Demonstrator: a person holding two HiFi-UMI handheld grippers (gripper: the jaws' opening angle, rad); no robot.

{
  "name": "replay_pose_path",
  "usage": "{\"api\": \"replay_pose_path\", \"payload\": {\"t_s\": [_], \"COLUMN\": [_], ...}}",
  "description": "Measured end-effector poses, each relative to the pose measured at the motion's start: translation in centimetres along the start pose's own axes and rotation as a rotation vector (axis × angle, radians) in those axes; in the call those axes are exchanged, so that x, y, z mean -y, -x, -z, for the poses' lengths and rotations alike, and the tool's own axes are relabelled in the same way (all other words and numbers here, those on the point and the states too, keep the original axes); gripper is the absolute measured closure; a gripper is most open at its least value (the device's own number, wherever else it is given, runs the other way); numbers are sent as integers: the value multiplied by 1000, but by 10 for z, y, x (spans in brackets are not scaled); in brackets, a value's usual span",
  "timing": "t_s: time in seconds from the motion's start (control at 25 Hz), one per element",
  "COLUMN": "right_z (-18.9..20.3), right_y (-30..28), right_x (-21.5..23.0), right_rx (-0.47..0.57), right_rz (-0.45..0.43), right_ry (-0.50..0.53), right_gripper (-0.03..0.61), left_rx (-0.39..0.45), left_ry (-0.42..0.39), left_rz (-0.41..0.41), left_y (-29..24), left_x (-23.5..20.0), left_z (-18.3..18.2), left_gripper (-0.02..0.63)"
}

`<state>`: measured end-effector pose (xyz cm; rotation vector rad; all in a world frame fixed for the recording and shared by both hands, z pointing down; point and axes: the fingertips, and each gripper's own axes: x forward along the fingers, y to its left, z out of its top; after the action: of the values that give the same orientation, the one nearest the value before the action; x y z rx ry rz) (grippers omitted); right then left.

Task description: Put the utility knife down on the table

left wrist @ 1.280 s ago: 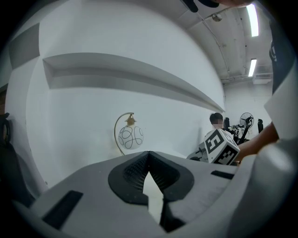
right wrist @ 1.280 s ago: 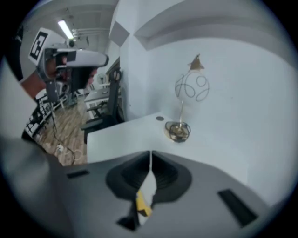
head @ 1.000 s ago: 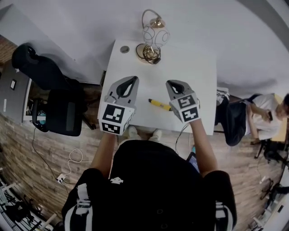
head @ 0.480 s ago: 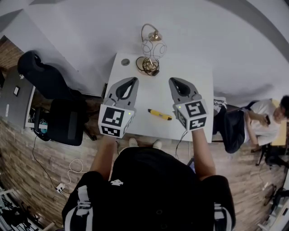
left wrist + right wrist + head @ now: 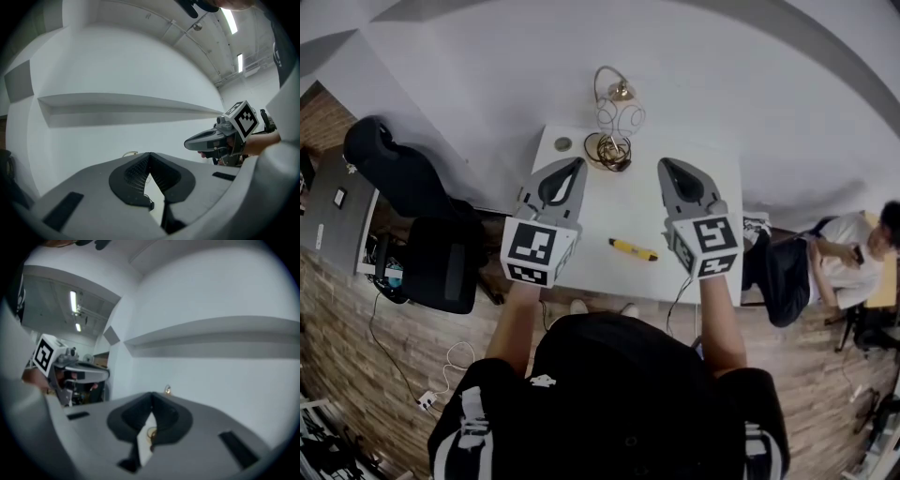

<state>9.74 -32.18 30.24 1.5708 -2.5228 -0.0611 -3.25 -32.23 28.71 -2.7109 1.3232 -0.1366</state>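
Observation:
The yellow utility knife (image 5: pixel 633 248) lies flat on the white table (image 5: pixel 619 202), near its front edge, with nothing touching it. Both grippers hover above the table and point level at the white wall. My left gripper (image 5: pixel 578 165) is left of the knife, its jaws meeting at the tips with nothing between them (image 5: pixel 150 154). My right gripper (image 5: pixel 664 165) is right of the knife, shut and empty too (image 5: pixel 151 393). Each gripper view shows the other gripper off to its side: the right gripper (image 5: pixel 188 143) and the left gripper (image 5: pixel 106 374).
A gold wire lamp (image 5: pixel 614 122) stands at the table's back edge with a small round disc (image 5: pixel 562 144) left of it. A black office chair (image 5: pixel 408 187) stands left of the table. A seated person (image 5: pixel 848 248) is at the right. The floor is brick-patterned.
Both grippers have risen from the table, the right one away from the knife's end. The knife stays lying on the table where it was.

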Motion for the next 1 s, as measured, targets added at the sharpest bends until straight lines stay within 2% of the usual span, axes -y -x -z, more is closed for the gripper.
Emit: {"api": "replay_pose_path", "payload": {"t_s": [0.16, 0.44, 1.0], "right_z": [-12, -15, -11], "right_y": [4, 8, 4], "right_x": [6, 5, -1], "right_rx": [39, 49, 46], "right_rz": [29, 47, 38], "right_ry": [5, -12, -7], "right_gripper": [545, 545, 545], "left_rx": [20, 39, 39], "left_ry": [-15, -11, -3], "left_rz": [-5, 7, 6], "left_y": [0, 3, 4], "left_x": [-1, 4, 1], "left_z": [-10, -16, -12], "left_gripper": [595, 595, 595]}}
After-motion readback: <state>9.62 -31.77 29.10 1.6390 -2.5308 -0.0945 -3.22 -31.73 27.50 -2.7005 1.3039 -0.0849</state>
